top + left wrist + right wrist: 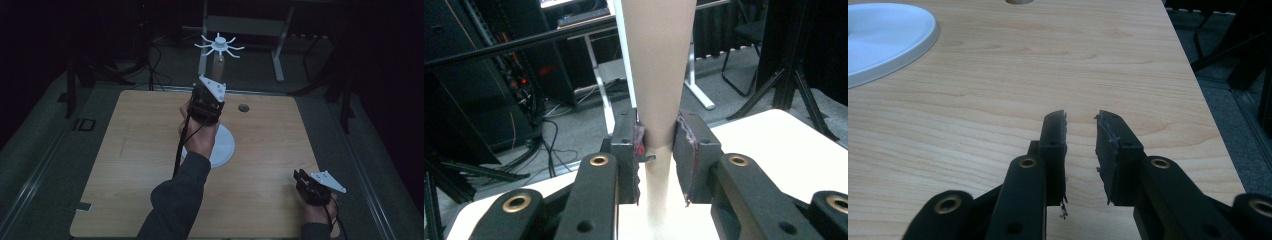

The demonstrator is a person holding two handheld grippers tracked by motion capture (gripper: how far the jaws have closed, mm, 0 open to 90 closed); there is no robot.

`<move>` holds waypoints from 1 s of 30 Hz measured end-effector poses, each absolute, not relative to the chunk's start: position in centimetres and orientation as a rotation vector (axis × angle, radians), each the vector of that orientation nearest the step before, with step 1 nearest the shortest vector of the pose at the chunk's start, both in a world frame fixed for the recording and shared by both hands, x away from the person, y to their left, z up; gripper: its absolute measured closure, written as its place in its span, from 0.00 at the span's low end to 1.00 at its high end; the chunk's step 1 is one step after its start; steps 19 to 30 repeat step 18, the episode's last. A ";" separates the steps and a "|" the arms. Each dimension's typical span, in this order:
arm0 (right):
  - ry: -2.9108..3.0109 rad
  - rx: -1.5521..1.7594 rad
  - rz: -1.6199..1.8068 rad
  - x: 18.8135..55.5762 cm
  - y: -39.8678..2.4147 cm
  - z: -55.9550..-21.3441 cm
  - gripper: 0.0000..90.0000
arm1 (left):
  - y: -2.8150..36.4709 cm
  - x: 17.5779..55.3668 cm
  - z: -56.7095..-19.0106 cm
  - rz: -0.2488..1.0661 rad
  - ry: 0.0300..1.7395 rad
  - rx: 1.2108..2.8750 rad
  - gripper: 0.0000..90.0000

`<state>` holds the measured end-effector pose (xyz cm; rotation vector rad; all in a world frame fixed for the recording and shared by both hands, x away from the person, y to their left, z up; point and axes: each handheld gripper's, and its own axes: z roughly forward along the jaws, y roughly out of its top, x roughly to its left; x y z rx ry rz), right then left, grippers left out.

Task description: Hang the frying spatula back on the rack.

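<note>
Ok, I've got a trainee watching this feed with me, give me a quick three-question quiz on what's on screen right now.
1. True or false: the left gripper is clamped on the stand's brown post.
2. What tops the post? A) a white hub with radiating arms B) a hook C) a lamp
3. Fill in: the right gripper hangs over bare wood of the table with its jaws ____.

Key: 1 true. 2 A, the white spoked top. 3 apart, holding nothing.

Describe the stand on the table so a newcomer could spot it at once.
On the wooden table, find the round white base near the middle. A tan post rises from it, gripped by the left gripper. The white spoked top, like a spider, sets it apart.
</note>
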<state>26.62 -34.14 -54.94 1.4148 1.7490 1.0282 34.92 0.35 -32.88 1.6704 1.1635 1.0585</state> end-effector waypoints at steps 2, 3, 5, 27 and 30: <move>1.749 1.415 1.026 26.6 -34.1 -55.0 0.82 | 0.4 34.7 -32.9 1.055 1.153 1.674 0.78; 1.750 1.415 1.025 26.6 -34.1 -55.0 0.82 | 0.4 34.6 -33.0 1.054 1.145 1.675 0.77; 1.750 1.415 1.025 26.6 -34.1 -54.9 0.81 | 0.4 34.3 -33.0 1.043 1.128 1.677 0.73; 1.760 1.416 1.020 26.6 -34.1 -55.0 0.80 | 1.1 30.5 -34.2 0.947 0.993 1.677 0.55; 1.760 1.416 1.020 26.6 -34.1 -55.0 0.80 | 1.1 30.5 -34.2 0.947 0.993 1.677 0.55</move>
